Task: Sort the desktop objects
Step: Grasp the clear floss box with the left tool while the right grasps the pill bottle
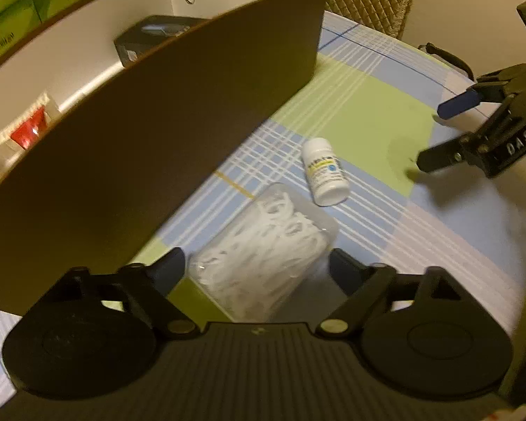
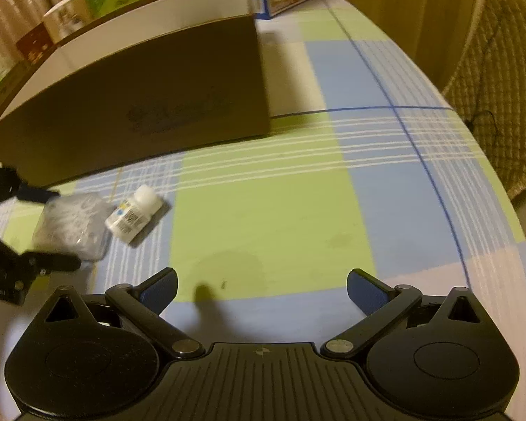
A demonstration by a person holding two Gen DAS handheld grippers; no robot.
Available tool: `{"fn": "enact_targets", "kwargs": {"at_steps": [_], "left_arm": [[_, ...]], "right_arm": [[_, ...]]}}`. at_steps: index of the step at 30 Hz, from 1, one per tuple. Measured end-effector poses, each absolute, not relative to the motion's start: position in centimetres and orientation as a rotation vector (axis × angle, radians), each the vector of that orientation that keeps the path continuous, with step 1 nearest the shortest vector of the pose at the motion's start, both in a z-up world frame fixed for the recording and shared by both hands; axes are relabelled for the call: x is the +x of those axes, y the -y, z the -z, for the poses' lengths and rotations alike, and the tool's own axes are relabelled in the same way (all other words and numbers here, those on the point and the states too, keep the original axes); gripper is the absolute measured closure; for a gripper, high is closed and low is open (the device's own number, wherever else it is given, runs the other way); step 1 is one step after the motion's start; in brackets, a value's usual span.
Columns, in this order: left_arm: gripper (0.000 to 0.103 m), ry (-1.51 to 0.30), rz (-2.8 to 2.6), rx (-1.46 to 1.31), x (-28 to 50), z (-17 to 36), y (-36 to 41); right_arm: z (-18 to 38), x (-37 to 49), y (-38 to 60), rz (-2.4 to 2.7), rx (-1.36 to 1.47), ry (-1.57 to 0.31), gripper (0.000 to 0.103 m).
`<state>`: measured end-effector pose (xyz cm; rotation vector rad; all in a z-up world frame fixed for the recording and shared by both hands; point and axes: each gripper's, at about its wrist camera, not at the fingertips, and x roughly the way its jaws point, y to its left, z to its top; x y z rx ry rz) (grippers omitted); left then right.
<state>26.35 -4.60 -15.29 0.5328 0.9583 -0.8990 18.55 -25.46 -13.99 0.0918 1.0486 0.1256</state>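
Floss-pick box (image 1: 263,249) lies on the bench (image 1: 368,112) between the wide fingers of my left hand-held gripper (image 1: 256,266), right hand-held gripper (image 2: 261,287) wide and empty, and closing carelessly could squirt its slick plastic against the pill bottle (image 1: 324,172) just beside.

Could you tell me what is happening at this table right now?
A person is sorting small items into a cardboard box. The left gripper is open around a clear container of floss picks on the tablecloth. A white bottle lies beside it. The right gripper is open and empty.
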Motion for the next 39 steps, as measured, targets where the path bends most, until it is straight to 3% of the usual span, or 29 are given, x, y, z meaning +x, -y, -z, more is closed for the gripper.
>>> {"fn": "enact_targets", "kwargs": {"at_steps": [11, 15, 22, 39], "left_arm": [[0.021, -0.991, 0.897, 0.519, 25.5, 15.2, 5.1], [0.035, -0.995, 0.88, 0.517, 25.9, 15.3, 6.0], [0.048, -1.014, 0.822, 0.465, 25.2, 15.1, 5.3], [0.048, -1.103, 0.503, 0.288, 25.2, 14.9, 1.6]], "right_arm": [[13.8, 18.1, 26.3, -0.096, 0.102, -1.045, 0.002], [13.7, 17.6, 26.5, -0.089, 0.108, -1.042, 0.002], [13.8, 17.0, 26.3, -0.103, 0.115, -1.045, 0.002], [14.8, 20.0, 18.1, -0.32, -0.016, -0.988, 0.004]]}}
